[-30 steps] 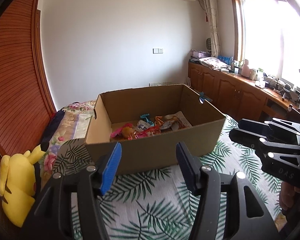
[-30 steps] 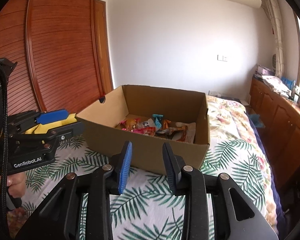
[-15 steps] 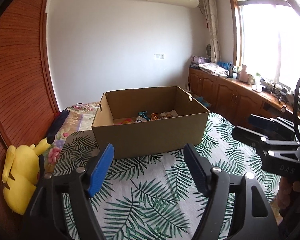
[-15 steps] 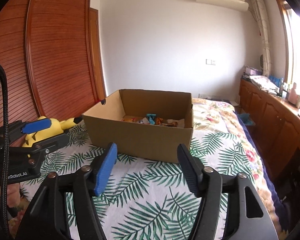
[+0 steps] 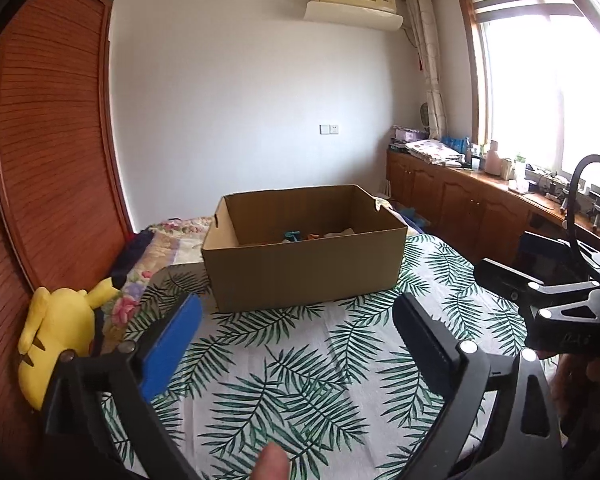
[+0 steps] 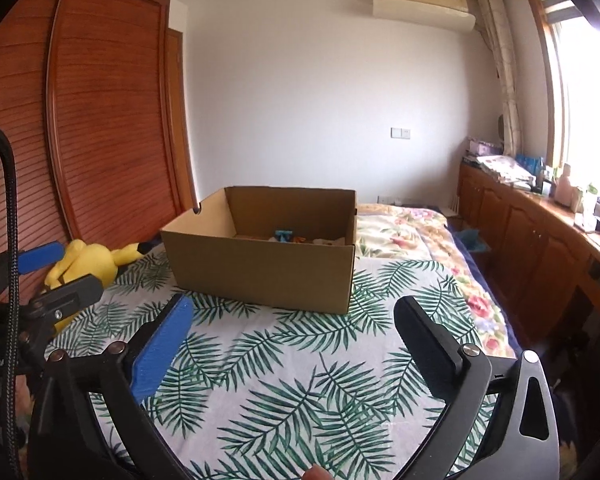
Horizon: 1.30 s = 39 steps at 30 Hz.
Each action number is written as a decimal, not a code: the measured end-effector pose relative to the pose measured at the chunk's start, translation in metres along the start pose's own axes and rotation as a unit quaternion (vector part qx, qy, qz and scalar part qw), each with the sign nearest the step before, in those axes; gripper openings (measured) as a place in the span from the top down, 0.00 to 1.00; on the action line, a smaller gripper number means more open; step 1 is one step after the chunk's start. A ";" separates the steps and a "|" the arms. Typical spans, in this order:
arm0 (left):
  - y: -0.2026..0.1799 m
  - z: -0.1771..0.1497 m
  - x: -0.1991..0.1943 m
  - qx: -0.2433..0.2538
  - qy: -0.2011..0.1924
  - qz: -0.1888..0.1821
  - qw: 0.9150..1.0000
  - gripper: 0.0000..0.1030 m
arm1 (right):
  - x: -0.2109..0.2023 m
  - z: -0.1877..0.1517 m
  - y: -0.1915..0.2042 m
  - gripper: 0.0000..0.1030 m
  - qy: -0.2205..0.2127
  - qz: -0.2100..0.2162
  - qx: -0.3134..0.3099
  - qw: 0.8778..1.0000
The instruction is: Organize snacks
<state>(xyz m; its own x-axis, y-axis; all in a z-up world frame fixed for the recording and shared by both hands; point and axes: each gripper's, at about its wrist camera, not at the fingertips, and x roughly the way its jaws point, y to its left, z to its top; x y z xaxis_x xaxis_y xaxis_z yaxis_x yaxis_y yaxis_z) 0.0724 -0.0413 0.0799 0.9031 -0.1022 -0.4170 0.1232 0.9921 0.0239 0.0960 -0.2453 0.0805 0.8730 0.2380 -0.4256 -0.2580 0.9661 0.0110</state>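
An open cardboard box (image 5: 304, 268) stands on the leaf-print bedspread (image 5: 300, 380); it also shows in the right wrist view (image 6: 260, 272). Only the tops of a few snack packets (image 5: 296, 235) show over its near wall, also in the right wrist view (image 6: 286, 235). My left gripper (image 5: 296, 328) is open and empty, well short of the box. My right gripper (image 6: 290, 330) is open and empty too, at a similar distance. The right gripper shows at the right edge of the left wrist view (image 5: 548, 300). The left gripper shows at the left edge of the right wrist view (image 6: 44, 280).
A yellow plush toy (image 5: 56, 336) lies at the bed's left edge beside the wooden wardrobe (image 5: 40, 160). A floral quilt (image 6: 400, 228) lies behind the box. Wooden cabinets (image 6: 540, 248) with clutter run along the window wall on the right.
Both grippers have pulled back from the box and opened wider. The box now looks smaller and farther, and its contents are mostly hidden behind the near wall.
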 end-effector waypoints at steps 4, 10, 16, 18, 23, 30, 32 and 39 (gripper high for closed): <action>0.002 -0.005 -0.005 -0.007 0.001 0.010 1.000 0.05 | -0.006 -0.003 0.002 0.01 -0.001 -0.020 -0.004 1.000; 0.003 -0.016 -0.013 -0.006 0.009 0.025 1.000 0.05 | -0.025 -0.008 0.002 0.00 -0.012 -0.024 0.007 1.000; 0.007 -0.030 -0.026 -0.025 0.008 0.033 0.999 0.05 | -0.052 -0.019 0.002 0.00 -0.032 -0.026 0.019 0.999; 0.007 -0.034 -0.029 -0.023 0.009 0.036 0.999 0.05 | -0.058 -0.023 0.002 0.00 -0.032 -0.027 0.020 0.999; 0.005 -0.043 -0.036 -0.017 0.011 0.041 0.999 0.05 | -0.066 -0.032 0.002 0.00 -0.031 -0.033 0.019 0.999; 0.007 -0.048 -0.035 -0.023 0.015 0.039 0.999 0.05 | -0.065 -0.038 0.001 0.00 -0.028 -0.031 0.026 0.999; 0.007 -0.049 -0.035 -0.023 0.015 0.038 0.999 0.05 | -0.064 -0.039 0.001 0.00 -0.029 -0.034 0.024 0.999; 0.008 -0.050 -0.035 -0.029 0.015 0.034 0.999 0.05 | -0.063 -0.041 0.004 0.00 -0.031 -0.035 0.022 0.999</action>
<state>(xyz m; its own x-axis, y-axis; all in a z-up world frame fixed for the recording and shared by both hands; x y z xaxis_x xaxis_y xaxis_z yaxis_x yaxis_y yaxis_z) 0.0214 -0.0258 0.0496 0.8957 -0.0331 -0.4434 0.0373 0.9993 0.0007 0.0229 -0.2607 0.0705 0.9123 0.1737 -0.3708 -0.1778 0.9838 0.0233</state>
